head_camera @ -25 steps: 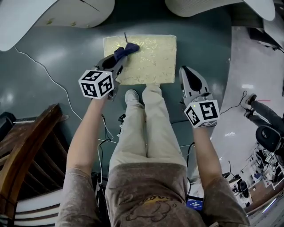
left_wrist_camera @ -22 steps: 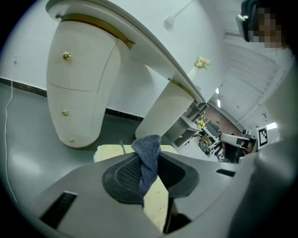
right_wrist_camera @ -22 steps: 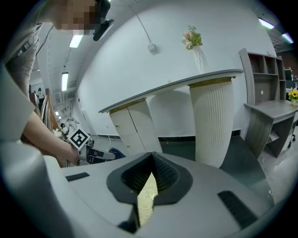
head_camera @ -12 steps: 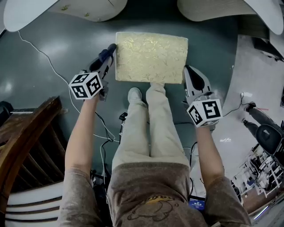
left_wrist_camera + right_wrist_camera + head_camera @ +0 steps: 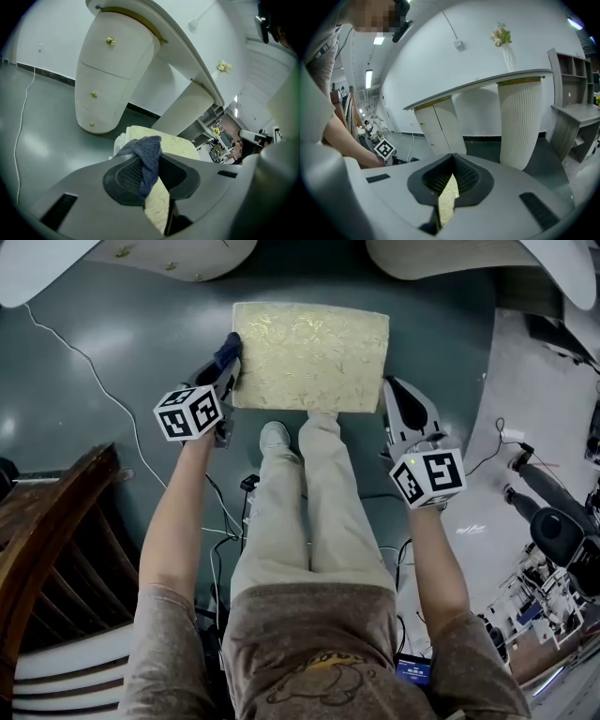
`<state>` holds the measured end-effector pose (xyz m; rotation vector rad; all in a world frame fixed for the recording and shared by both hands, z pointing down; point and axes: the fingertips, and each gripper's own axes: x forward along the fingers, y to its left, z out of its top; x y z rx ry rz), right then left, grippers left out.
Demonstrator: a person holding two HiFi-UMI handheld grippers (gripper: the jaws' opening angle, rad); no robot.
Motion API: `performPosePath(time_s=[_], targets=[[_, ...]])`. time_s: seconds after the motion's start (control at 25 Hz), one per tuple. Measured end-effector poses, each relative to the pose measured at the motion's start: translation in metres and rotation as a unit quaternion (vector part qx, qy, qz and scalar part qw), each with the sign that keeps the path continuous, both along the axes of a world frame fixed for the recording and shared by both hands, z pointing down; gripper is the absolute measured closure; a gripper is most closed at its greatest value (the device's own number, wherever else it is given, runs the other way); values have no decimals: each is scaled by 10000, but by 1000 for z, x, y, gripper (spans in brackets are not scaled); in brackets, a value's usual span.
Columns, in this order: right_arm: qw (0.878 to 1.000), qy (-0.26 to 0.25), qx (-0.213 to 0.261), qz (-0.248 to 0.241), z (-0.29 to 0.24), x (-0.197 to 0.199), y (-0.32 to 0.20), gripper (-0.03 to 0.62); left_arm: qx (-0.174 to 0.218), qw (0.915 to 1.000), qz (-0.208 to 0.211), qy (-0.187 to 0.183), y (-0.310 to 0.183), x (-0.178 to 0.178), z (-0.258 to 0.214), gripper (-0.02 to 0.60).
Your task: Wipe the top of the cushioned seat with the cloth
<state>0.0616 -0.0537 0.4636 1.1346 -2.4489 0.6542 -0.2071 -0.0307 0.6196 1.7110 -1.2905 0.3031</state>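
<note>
Cloth point(image 5: 147, 157) is clamped in left gripper point(image 5: 228, 354) beside the left edge of seat point(image 5: 309, 357), off its top. Right gripper point(image 5: 391, 395) is closed and empty near the right edge. Risk: cloth snagging on the edge may pull free, and the unheld seat may slide.

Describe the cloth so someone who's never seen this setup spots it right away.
Find the pale yellow cushioned seat on the dark floor. At its left edge is the left gripper. The cloth is the small dark blue wad pinched in its jaws, the only dark, soft thing against the yellow.
</note>
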Motion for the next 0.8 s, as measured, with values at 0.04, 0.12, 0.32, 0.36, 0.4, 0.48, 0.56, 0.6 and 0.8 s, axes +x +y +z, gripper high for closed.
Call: performPosePath(time_s=[0.04,0.12,0.32,0.36,0.4,0.48,0.56,0.6,0.8], targets=[[10000,2,-2,1,1,1,0,597,-9,10000,24,18,-1,4,2,488],[10000,10,-19,28,1,4,0,597,-33,10000,47,46,-3,12,6,488],[10000,15,5,45,-1,13,0,597,-65,9998,113,167,-7,34,9,488],[10000,38,-5,64,-1,16,0,597,-59,9997,174,189,-7,42,9,488],[9999,54,-14,88,-1,20,0,597,-57,9995,252,195,-8,49,8,488],[9999,38,-8,135,-1,25,0,597,-63,9990,414,170,-8,64,9,488],[9999,-3,23,160,-1,29,1,597,-63,9983,566,151,-9,76,10,488],[9998,-14,34,176,-1,30,2,597,-54,9978,633,168,-10,83,10,488],[9994,14,26,337,-2,46,3,597,-39,9955,903,302,-16,120,8,488]])
